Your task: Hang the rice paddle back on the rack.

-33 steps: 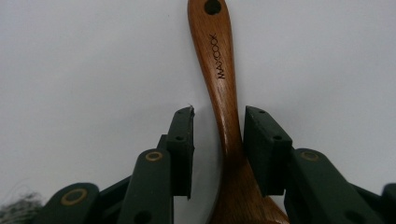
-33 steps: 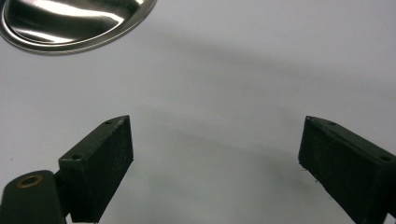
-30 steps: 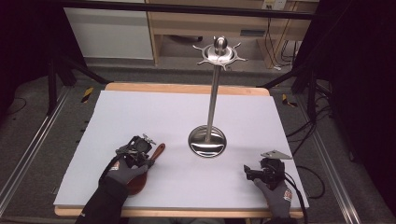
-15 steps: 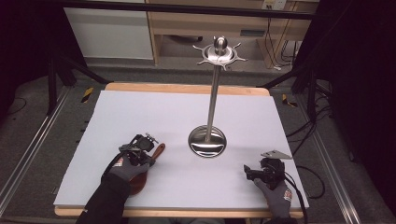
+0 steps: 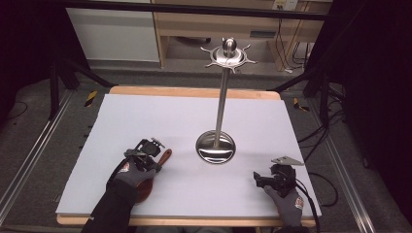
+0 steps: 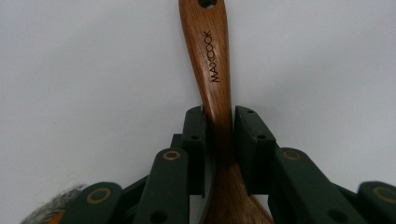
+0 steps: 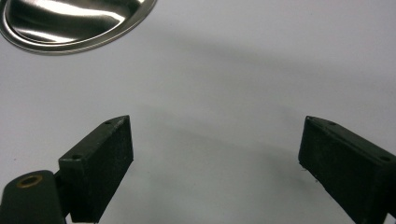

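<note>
A wooden spoon (image 5: pixel 164 156) lies on the white table near its front left, handle pointing toward the steel stand. In the left gripper view its handle (image 6: pixel 211 56), marked MAXCOOK, runs up between the jaws. My left gripper (image 5: pixel 151 148) (image 6: pixel 219 122) has just been closing, and its pads now press on both sides of the handle. My right gripper (image 5: pixel 260 178) (image 7: pixel 215 154) rests low at the front right, open wide, with only bare table between its fingers.
A tall steel utensil stand (image 5: pixel 222 97) rises from a round base (image 5: pixel 215 147) (image 7: pixel 74 23) mid-table, with a hooked crown (image 5: pixel 228 54) on top. The white table (image 5: pixel 145 111) ends at a wooden edge at front and back. Shelving stands behind it.
The left gripper's jaws have drawn in around the spoon handle. Neither hand has shifted, and the spoon lies where it was.
</note>
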`<state>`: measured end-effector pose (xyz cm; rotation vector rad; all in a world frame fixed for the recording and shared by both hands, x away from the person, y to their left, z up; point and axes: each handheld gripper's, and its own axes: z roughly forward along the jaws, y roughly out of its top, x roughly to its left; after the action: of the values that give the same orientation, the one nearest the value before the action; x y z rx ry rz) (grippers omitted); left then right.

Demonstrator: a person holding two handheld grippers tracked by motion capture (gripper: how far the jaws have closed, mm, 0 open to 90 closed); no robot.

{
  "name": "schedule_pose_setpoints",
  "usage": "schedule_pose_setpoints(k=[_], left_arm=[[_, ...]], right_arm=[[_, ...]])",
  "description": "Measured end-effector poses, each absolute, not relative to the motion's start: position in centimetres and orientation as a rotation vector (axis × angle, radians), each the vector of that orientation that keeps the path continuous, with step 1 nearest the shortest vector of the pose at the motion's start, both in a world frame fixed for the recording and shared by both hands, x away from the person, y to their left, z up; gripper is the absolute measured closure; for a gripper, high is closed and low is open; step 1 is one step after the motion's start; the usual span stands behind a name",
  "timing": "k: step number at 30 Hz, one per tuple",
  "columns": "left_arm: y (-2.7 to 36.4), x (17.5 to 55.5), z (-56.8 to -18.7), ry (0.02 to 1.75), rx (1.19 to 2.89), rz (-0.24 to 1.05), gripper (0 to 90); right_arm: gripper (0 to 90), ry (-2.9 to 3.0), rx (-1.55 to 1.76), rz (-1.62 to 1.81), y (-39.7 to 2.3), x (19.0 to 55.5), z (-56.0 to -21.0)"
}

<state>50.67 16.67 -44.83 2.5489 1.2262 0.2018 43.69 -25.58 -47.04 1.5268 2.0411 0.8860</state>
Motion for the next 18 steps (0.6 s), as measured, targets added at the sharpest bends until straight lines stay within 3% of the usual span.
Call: schedule_pose_setpoints(k=[18], left_arm=[[16.36,50.82,-44.67,1.225,2.582,0.217,77.6]], right_arm=[[10.3,2.042,1.535,0.885,-25.69,43.75,-47.03]])
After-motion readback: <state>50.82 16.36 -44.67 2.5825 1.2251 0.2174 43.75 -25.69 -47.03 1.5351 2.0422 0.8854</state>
